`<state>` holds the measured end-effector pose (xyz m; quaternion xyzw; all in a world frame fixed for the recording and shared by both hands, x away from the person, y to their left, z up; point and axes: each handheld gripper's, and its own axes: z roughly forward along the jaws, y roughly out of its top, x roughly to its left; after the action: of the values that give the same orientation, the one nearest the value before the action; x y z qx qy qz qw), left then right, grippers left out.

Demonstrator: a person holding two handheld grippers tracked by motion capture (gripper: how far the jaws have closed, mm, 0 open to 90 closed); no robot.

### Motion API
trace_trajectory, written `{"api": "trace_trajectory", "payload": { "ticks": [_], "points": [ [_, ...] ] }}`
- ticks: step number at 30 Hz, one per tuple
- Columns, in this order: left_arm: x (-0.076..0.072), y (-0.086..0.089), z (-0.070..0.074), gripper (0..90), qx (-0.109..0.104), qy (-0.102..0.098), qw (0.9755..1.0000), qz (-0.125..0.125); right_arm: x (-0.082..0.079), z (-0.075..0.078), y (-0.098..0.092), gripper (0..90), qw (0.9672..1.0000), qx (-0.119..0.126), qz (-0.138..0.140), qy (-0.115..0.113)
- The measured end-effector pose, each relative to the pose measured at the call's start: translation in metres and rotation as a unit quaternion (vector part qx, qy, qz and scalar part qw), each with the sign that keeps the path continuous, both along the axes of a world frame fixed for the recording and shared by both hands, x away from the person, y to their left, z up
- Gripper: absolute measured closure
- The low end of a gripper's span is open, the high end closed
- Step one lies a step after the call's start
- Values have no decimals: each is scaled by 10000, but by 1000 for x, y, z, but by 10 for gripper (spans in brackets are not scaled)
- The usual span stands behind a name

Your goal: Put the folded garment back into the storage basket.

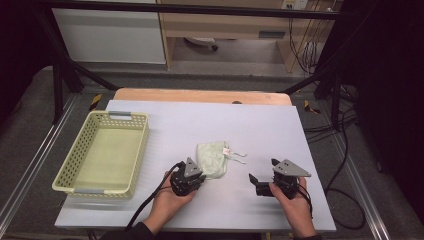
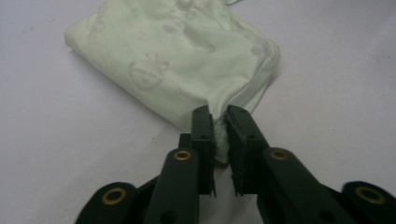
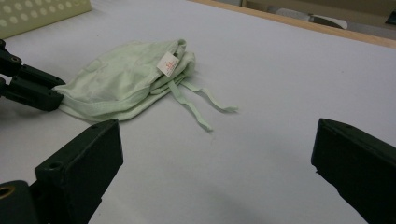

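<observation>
A pale green folded cloth garment (image 1: 213, 158) with thin ties and a small white label lies in the middle of the white table. My left gripper (image 1: 192, 179) is at its near corner. In the left gripper view the jaws are shut on that corner of the garment (image 2: 177, 60), with fabric pinched between them at my left gripper (image 2: 221, 128). In the right gripper view the garment (image 3: 121, 81) lies ahead, its ties (image 3: 198, 105) trailing toward the right. My right gripper (image 1: 256, 183) stands open to the right of the cloth, nothing between its fingers (image 3: 84, 163).
A pale yellow perforated basket (image 1: 82, 150) sits at the left of the table, its wall also in the right gripper view (image 3: 42, 14). The table's wooden far edge (image 1: 200, 95) runs across the back. Black frame bars and cables surround the table.
</observation>
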<state>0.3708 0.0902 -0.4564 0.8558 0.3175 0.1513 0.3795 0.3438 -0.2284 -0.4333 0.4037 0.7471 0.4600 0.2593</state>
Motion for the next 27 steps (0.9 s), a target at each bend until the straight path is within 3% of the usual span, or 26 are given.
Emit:
{"api": "trace_trajectory", "payload": {
  "ticks": [2,5,14,18,22,27],
  "points": [
    [4,4,0,867,-164,170,9997,32,1,0,1,27,10000,4,-3,9],
    [2,7,2,872,-180,280,9994,34,1,0,3,27,10000,-1,1,-1],
    [-25,34,4,873,-219,548,9982,-75,-3,1,16,27,9997,-82,206,40],
    [-39,49,6,873,-225,641,9976,-138,-6,2,27,29,9992,-80,348,190],
    [-53,63,7,872,-277,706,9970,-164,-11,2,48,44,9974,-197,476,508],
    [-72,75,4,852,-352,650,9972,-68,-16,2,68,45,9957,-307,662,576]
  ]
}}
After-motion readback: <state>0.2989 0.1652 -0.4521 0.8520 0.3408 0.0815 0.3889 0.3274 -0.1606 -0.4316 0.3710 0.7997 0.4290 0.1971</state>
